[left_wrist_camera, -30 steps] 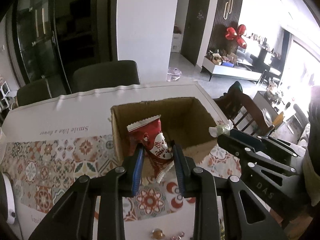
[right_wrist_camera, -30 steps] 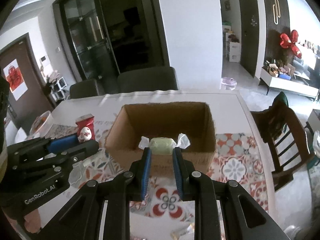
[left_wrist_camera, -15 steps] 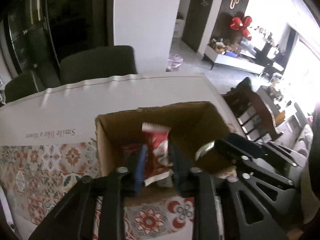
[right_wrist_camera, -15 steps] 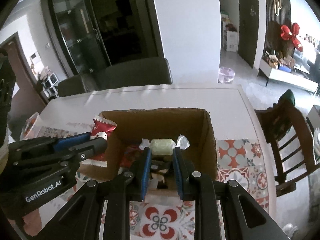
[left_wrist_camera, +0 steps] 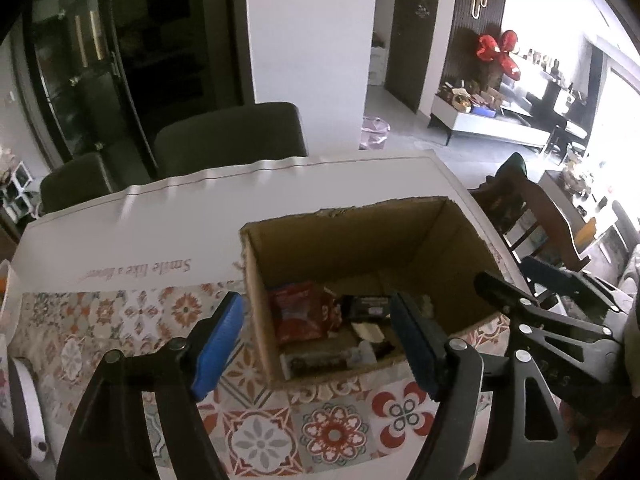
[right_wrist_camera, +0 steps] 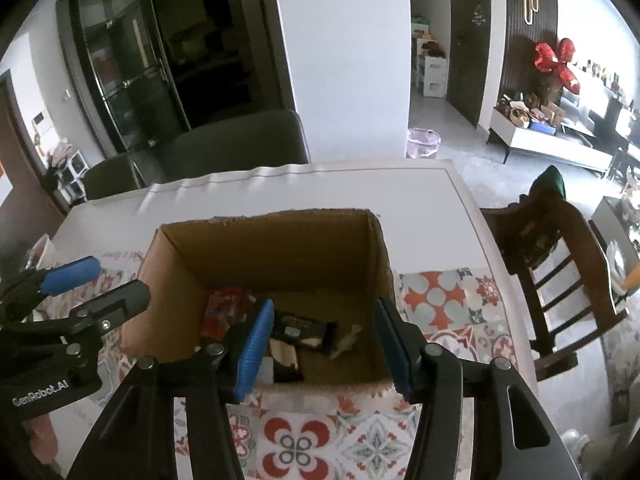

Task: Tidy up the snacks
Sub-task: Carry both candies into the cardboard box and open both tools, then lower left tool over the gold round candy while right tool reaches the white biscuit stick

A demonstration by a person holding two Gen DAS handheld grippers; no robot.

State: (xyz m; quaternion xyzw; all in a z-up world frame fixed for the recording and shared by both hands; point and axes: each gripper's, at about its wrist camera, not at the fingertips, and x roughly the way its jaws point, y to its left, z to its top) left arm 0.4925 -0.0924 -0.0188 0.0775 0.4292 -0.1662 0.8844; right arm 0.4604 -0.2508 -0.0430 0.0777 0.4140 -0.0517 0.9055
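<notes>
An open cardboard box (left_wrist_camera: pixel 432 236) (right_wrist_camera: pixel 180 248) stands on the patterned tablecloth. Inside lie a red snack packet (left_wrist_camera: pixel 296 316) (right_wrist_camera: pixel 220 312), a dark packet (left_wrist_camera: pixel 370 308) (right_wrist_camera: pixel 300 326) and a pale wrapped candy (right_wrist_camera: pixel 346 338). My left gripper (left_wrist_camera: pixel 320 340) is open and empty, hovering over the box's near left corner. My right gripper (right_wrist_camera: pixel 326 342) is open and empty over the box's near side. Each gripper shows in the other's view, the right one (left_wrist_camera: pixel 520 284) and the left one (right_wrist_camera: pixel 104 284).
The table (left_wrist_camera: pixel 160 216) has a white far part with printed text. Dark chairs (left_wrist_camera: pixel 228 136) stand behind it, a wooden chair (right_wrist_camera: pixel 552 256) at the right. A white object (left_wrist_camera: pixel 24 400) lies at the left edge.
Both grippers moved over the box and opened. The red packet and the pale candy dropped from the jaws into the box.
</notes>
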